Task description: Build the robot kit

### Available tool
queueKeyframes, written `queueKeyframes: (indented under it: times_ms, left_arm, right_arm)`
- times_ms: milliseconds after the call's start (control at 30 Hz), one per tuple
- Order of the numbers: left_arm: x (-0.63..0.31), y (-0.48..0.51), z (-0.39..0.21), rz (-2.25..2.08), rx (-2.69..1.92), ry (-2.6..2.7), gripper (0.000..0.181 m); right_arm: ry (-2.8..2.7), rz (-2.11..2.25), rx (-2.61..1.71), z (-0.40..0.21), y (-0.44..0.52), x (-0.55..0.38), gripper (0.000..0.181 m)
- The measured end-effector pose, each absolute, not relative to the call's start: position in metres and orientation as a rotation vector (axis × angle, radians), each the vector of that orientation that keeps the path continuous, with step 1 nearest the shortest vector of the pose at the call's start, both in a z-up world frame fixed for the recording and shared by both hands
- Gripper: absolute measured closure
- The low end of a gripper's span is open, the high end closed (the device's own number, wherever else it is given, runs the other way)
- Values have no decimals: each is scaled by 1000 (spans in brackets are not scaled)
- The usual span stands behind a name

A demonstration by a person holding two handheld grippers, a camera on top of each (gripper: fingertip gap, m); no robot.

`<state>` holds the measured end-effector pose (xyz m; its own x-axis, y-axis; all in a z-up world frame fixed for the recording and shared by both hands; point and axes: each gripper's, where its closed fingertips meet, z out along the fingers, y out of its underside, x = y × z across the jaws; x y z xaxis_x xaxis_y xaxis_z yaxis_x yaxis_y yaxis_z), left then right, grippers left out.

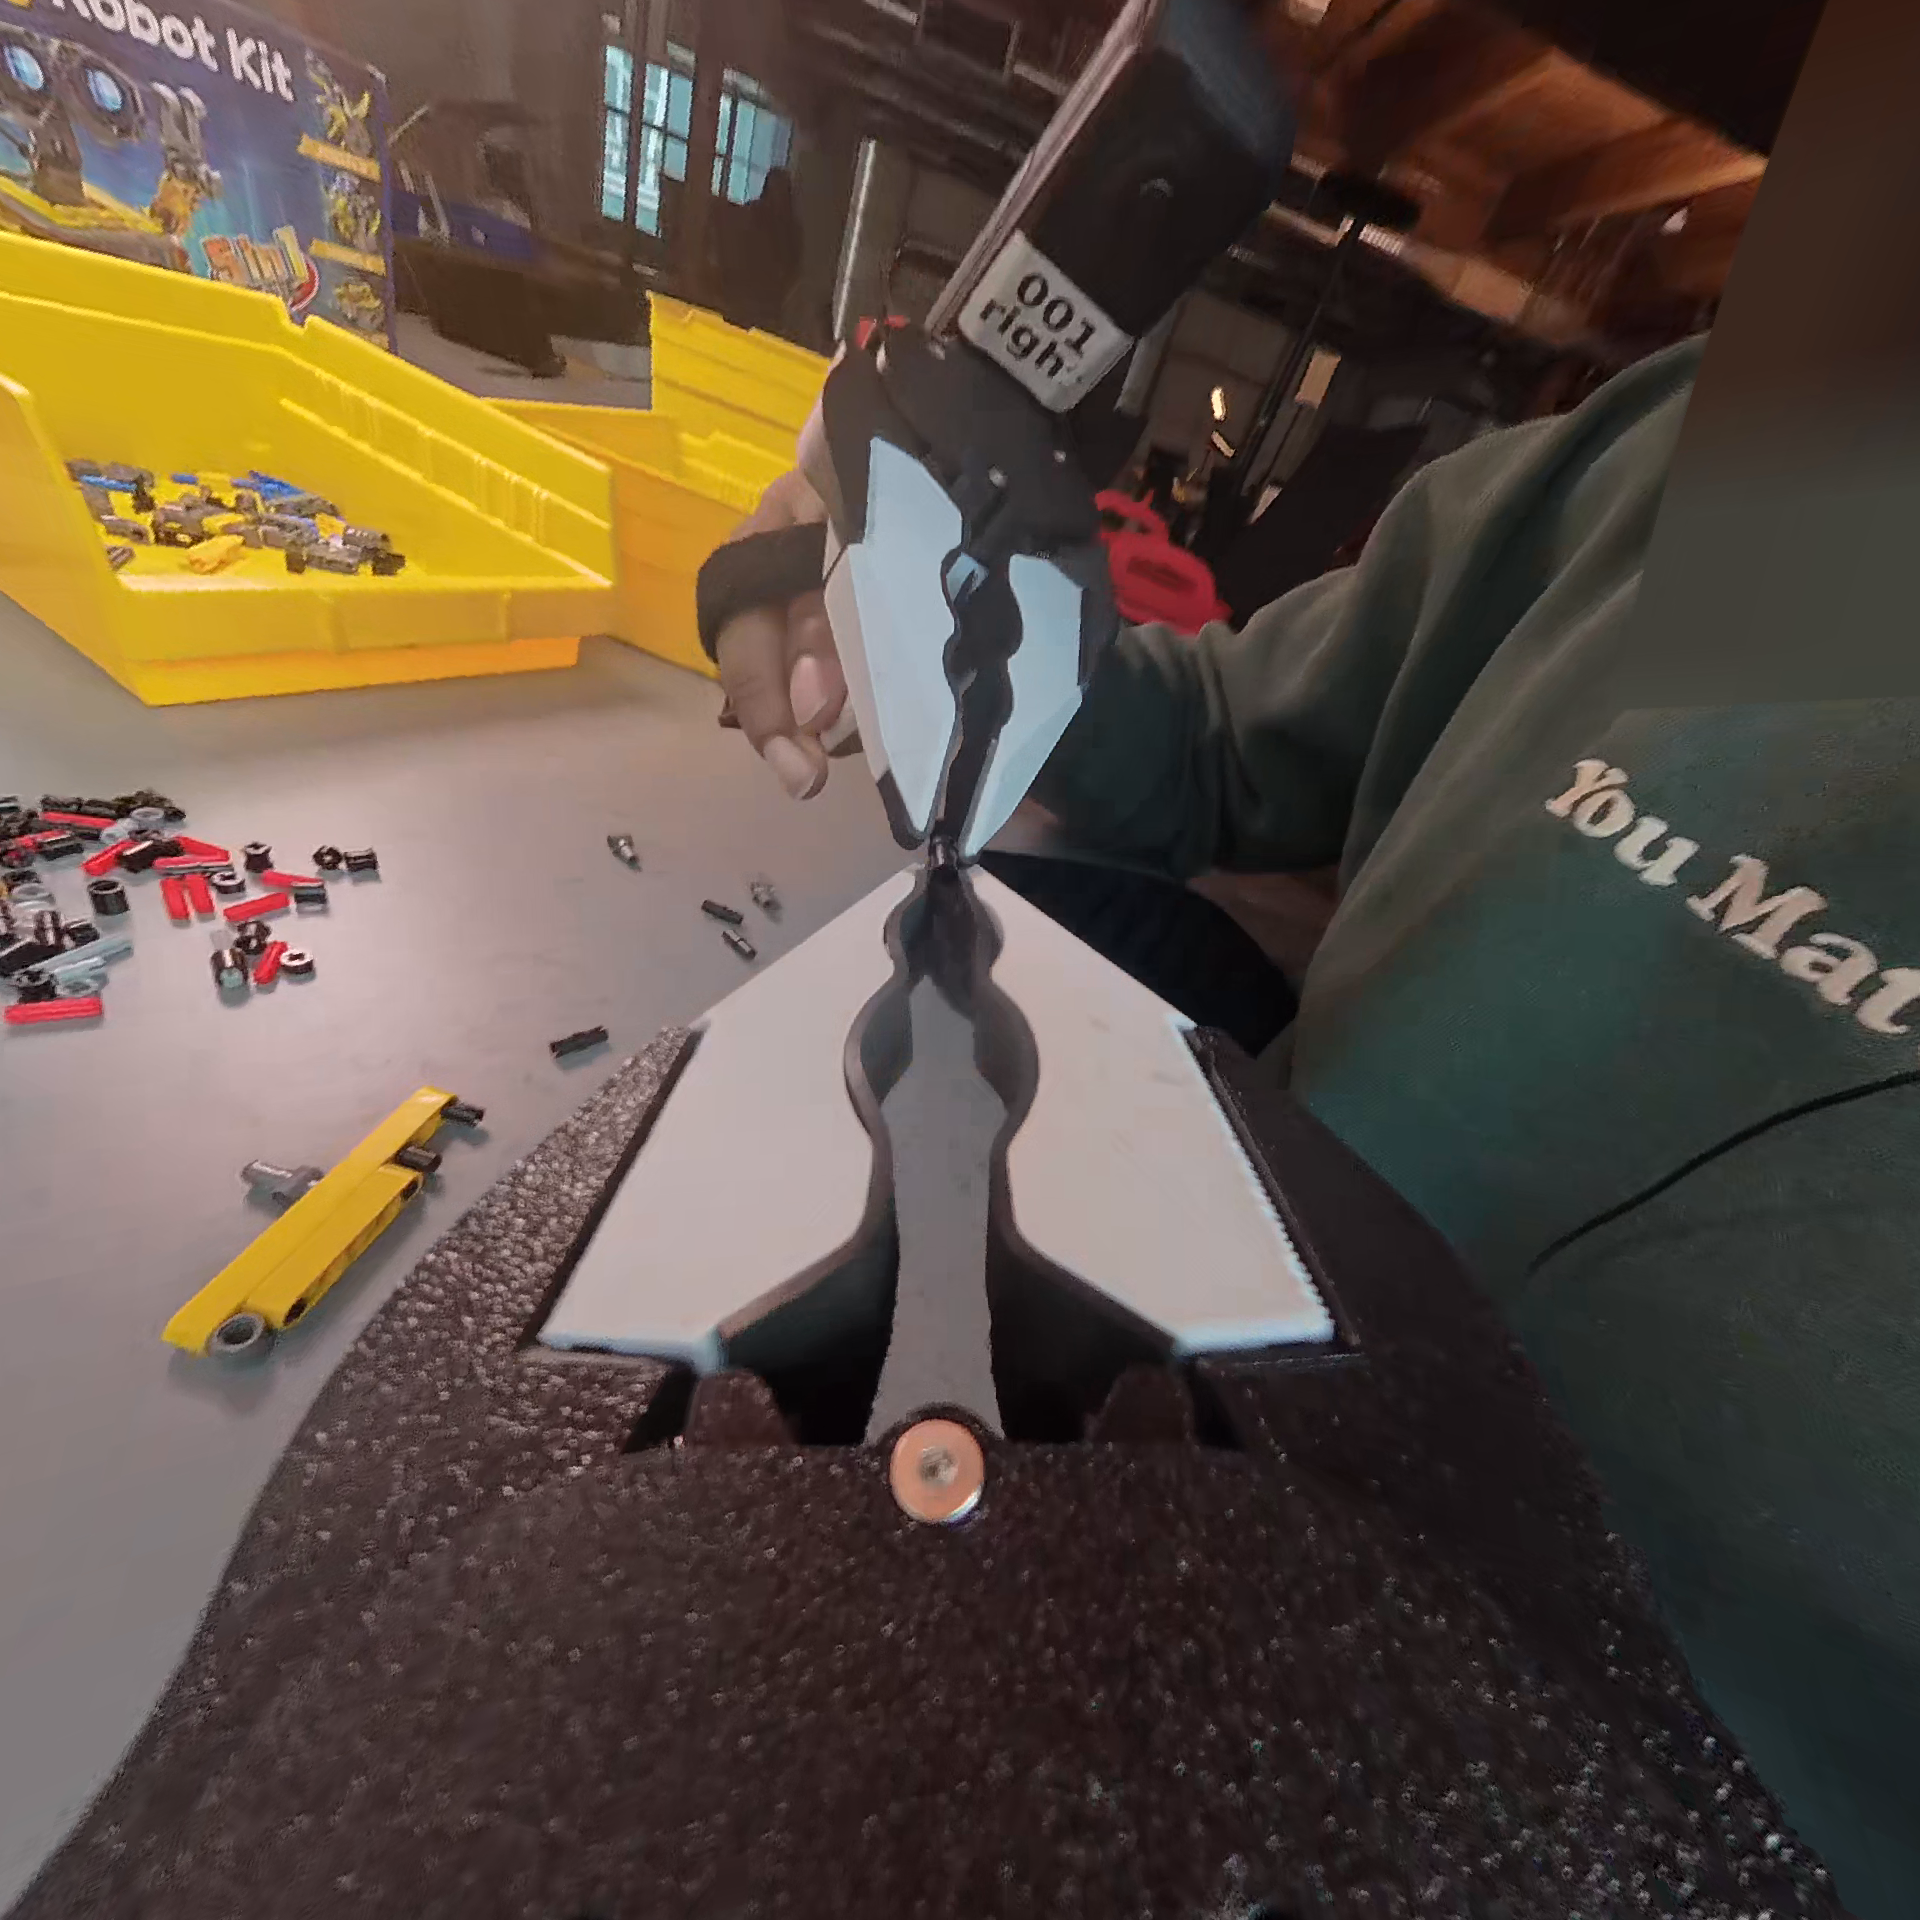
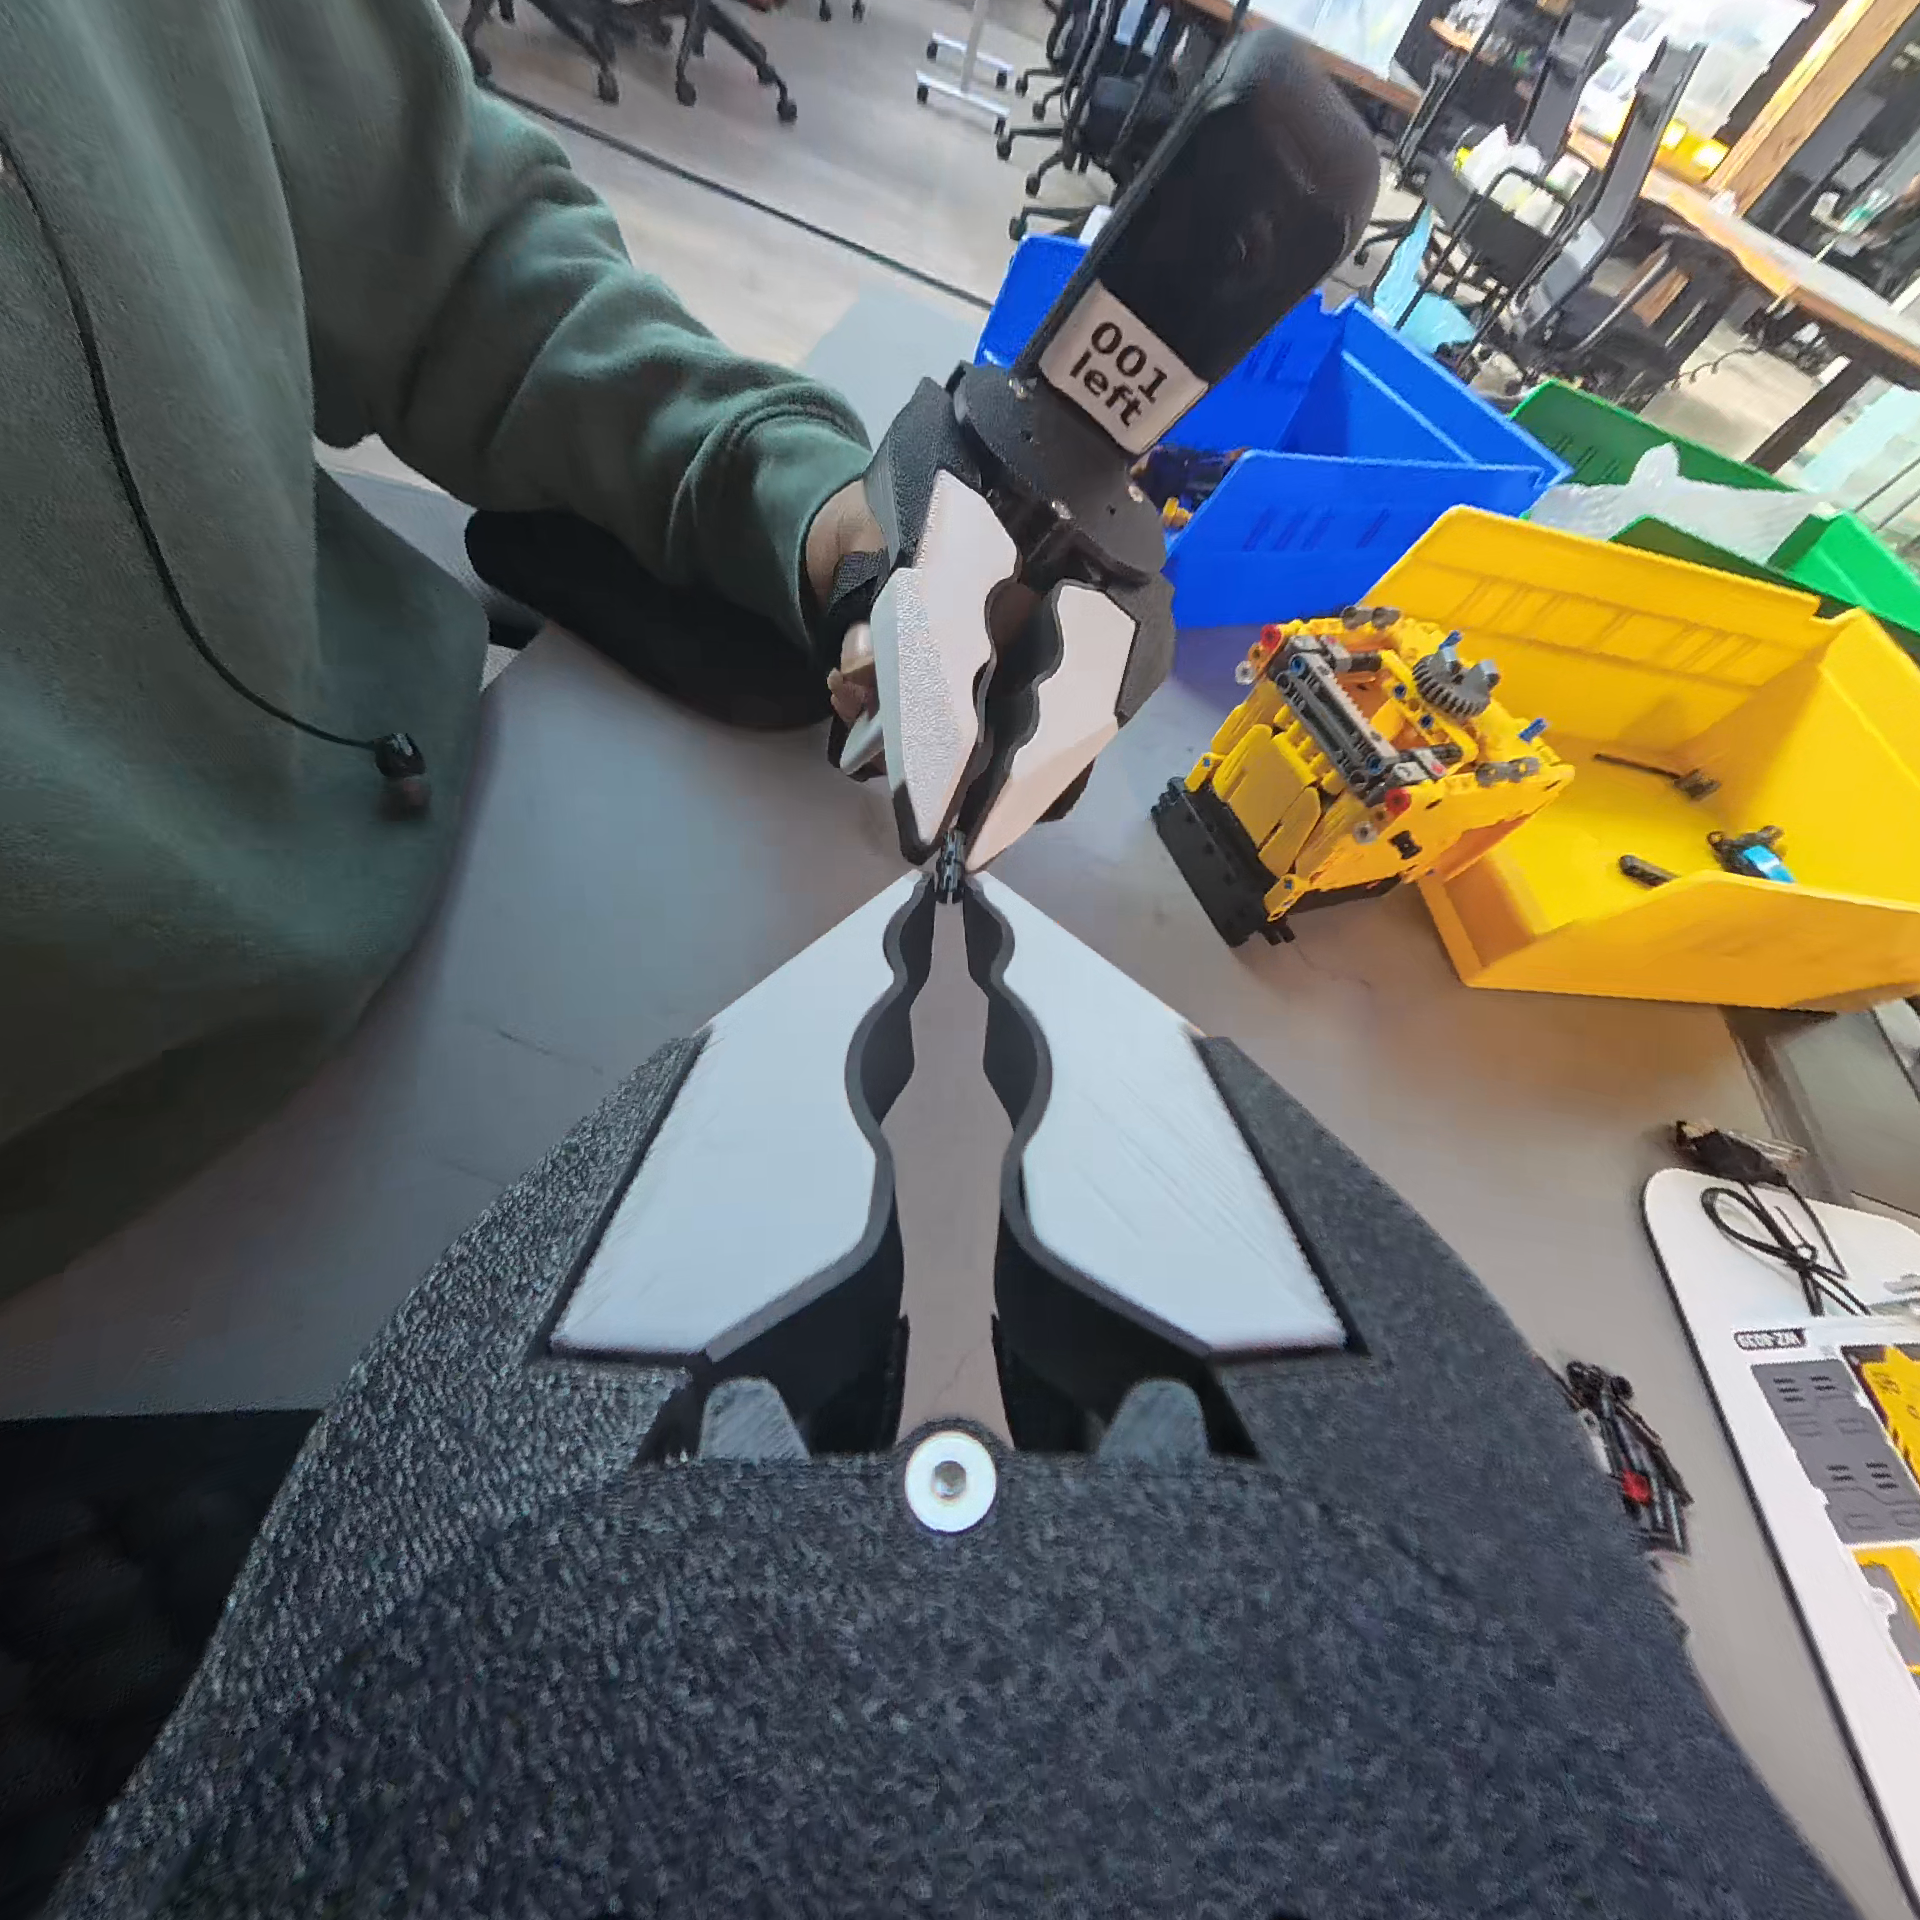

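Note:
My left gripper (image 1: 941,881) and my right gripper (image 2: 945,885) meet tip to tip above the grey table (image 1: 499,935). Both are shut on one small black pin (image 1: 943,854), each pinching one end. The pin also shows in the right wrist view (image 2: 948,862). In the left wrist view the right gripper (image 1: 940,831) comes down from above, held by a hand. In the right wrist view the left gripper (image 2: 951,844) does the same. A person in a green sweatshirt (image 2: 312,364) holds both.
Loose red, black and grey parts (image 1: 156,894) and a yellow beam assembly (image 1: 312,1216) lie on the table at left. Yellow bins (image 1: 312,582) and a kit box (image 1: 208,156) stand behind. A yellow model vehicle (image 2: 1361,758), yellow, blue and green bins (image 2: 1714,831) and an instruction sheet (image 2: 1829,1455) are at right.

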<state>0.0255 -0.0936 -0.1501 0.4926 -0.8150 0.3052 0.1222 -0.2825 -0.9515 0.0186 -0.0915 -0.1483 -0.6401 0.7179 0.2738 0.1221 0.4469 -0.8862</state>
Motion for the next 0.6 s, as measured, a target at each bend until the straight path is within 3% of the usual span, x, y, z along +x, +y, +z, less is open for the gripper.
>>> queueKeyframes:
  times_ms: [600]
  left_arm:
    - [24, -99, -136, -1132, -1523, 572, 178]
  right_arm:
    - [-1964, 1261, -684, -134, -97, 15, 176]
